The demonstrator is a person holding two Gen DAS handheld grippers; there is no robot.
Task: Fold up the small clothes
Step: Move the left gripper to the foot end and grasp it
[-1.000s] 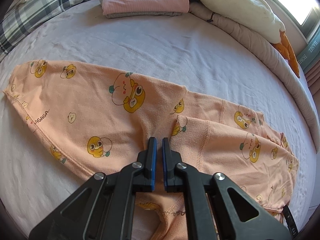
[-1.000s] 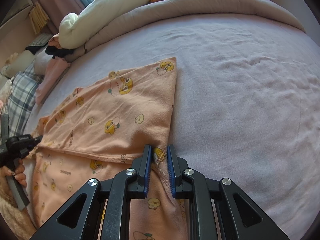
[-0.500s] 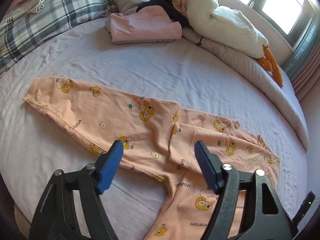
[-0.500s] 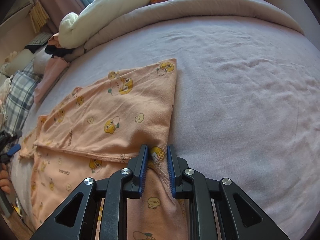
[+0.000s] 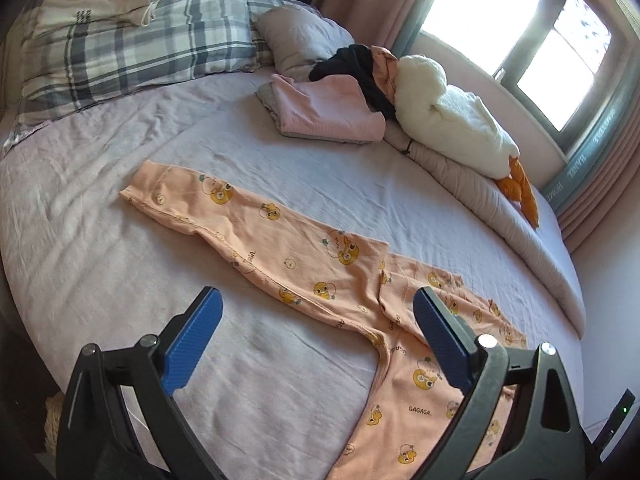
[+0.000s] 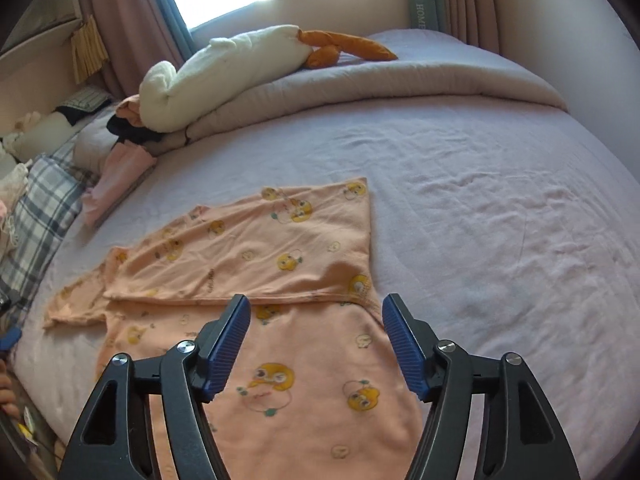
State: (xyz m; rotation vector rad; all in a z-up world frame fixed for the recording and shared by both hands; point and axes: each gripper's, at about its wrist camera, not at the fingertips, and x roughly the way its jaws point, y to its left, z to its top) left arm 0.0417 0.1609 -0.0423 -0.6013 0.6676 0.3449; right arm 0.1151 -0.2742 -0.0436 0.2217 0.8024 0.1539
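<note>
With both sets of jaws wide and holding nothing, our right gripper (image 6: 316,344) hovers right over the peach pyjama trousers (image 6: 256,256) on the bed (image 6: 500,208), whose unfolded leg runs away leftward ahead of our farther-off left gripper (image 5: 316,336).

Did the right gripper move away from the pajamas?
Yes. The right gripper let go, opened, and pulled up and back from the pajamas; the window is now visible.
</note>
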